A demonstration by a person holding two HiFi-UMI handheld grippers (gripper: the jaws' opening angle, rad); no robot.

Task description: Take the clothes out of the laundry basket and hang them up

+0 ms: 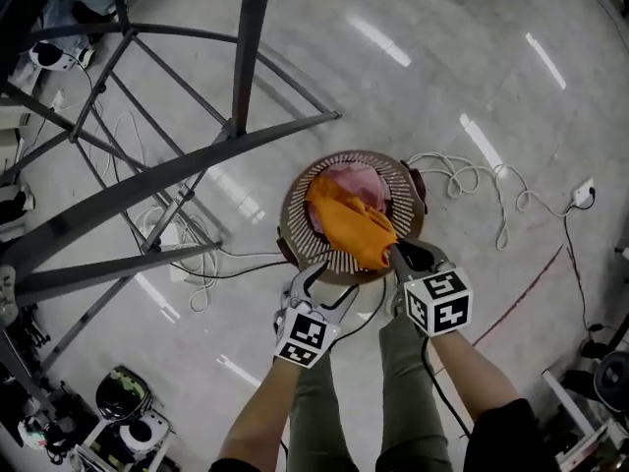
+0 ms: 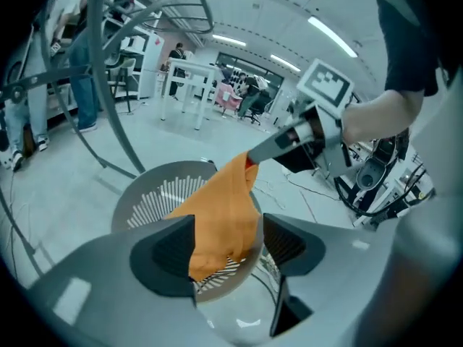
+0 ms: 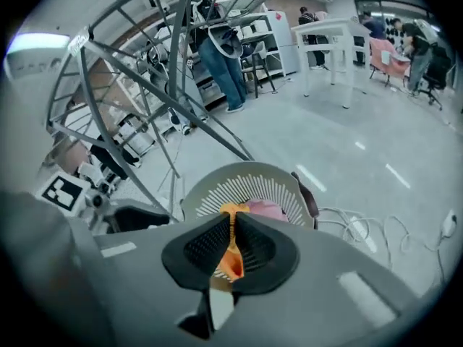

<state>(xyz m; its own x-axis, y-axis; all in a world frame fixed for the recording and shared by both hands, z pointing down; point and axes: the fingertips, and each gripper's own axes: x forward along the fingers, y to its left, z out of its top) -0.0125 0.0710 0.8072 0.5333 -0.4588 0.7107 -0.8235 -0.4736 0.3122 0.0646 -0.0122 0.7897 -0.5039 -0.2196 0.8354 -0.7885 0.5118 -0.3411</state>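
A round slatted laundry basket stands on the floor in front of me, with a pink garment lying inside. An orange garment is lifted partly out of it. My right gripper is shut on its upper corner; in the right gripper view the orange cloth is pinched between the closed pads above the basket. My left gripper is at the basket's near rim, open. In the left gripper view the hanging orange garment drapes between its spread jaws, and the pads do not press on it.
A dark metal drying rack rises to the left of the basket. White cable loops across the glossy floor on the right, and more cables lie under the rack. Equipment stands at the lower left. People and a white table are far behind.
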